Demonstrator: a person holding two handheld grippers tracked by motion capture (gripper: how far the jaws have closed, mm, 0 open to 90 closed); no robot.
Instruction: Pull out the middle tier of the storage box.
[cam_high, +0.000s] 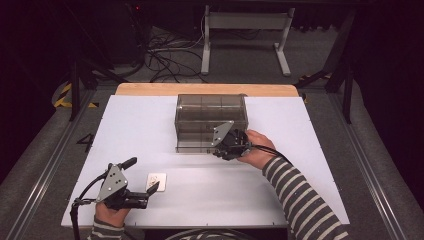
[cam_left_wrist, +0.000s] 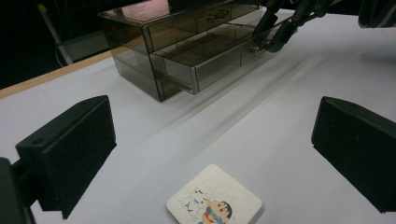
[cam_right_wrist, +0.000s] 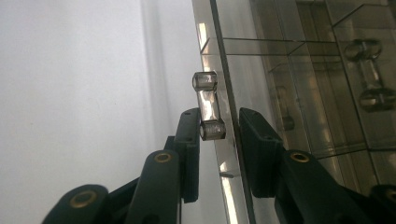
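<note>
White table (cam_high: 280, 190): one drawer box (cam_high: 211, 122), one coaster (cam_high: 156, 181); left gripper (cam_left_wrist: 210, 140) wide, right gripper (cam_right_wrist: 218, 135) apparently pinching drawer handle (cam_right_wrist: 208, 105).

Glossy smoked-plastic drawer box (cam_high: 211, 122) on a matt white table (cam_high: 150, 130).

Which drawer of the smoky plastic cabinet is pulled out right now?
The lower drawer: its front juts past the cabinet frame, with the right tongs at its handle. The upper drawer sits flush.
</note>
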